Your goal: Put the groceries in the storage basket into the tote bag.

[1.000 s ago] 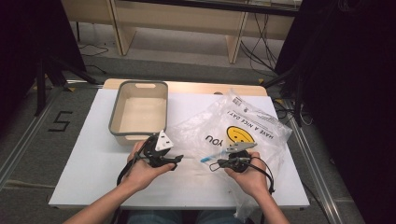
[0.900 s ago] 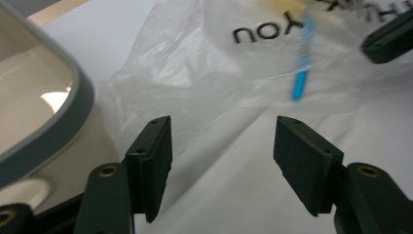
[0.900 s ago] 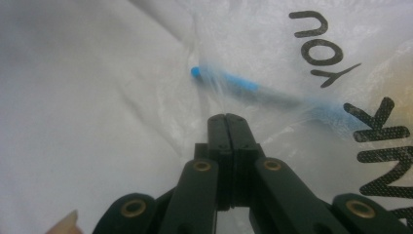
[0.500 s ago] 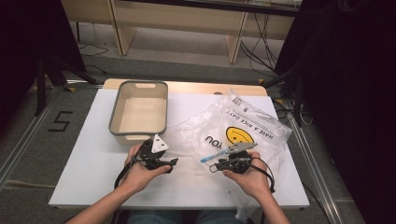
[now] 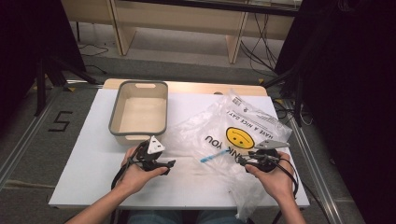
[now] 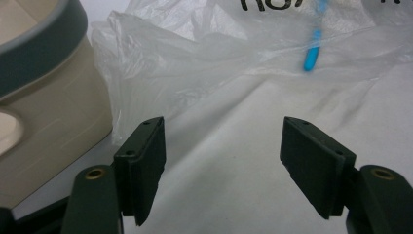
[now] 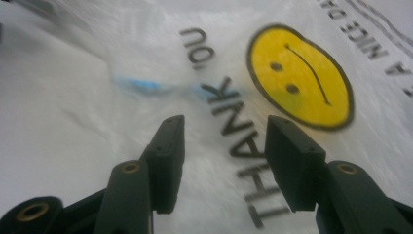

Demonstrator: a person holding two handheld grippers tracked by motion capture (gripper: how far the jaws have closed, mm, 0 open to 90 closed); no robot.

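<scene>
While the beige bin [image 5: 138, 112] sits upper left of centre, left gripper [image 5: 164, 164] hangs spread over bare table [image 5: 84, 158], jaws just widened; blue pen [image 5: 211, 157] lies centre inside plastic bag [image 5: 243, 130]; right gripper [image 5: 239, 161] lower right, jaws just opened, nothing between them.

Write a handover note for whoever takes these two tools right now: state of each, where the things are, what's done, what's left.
Left tool: open, nothing between its jaws, low over the table at the bag's near left edge.
Right tool: jaws just opened, nothing held, over the bag's "THANK YOU" print.
Plastic bag: lies crumpled flat on the table, right of the bin; a blue piece lies at the bag between the tools, whether inside it I cannot tell.
Done: bag released by the right tool.
Left: probably regrasp the bag; the bin looks empty.
</scene>
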